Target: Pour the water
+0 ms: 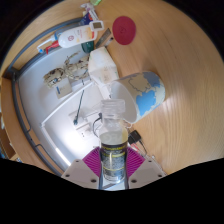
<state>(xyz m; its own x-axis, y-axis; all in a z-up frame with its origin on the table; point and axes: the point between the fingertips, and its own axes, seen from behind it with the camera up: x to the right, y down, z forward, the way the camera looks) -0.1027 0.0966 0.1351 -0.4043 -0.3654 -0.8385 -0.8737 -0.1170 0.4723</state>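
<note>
Between the tool's [113, 172] two pads stands a clear water bottle [113, 148] with a dark label, both fingers pressing its sides, so the tool is clenched on it above the wooden tabletop [185, 110]. Just beyond it lies a tipped clear cup [113, 100] beside a blue-and-white container [148, 93]. Risk, as judged: tilting the bottle with the cup on its side would spill water across the tabletop.

Clear plastic bottle [113, 150]: dark label, cap off, upright, held between tool [113, 172] pads. Clear plastic cup [112, 108]: upright on bench, just beyond bottle mouth.
</note>
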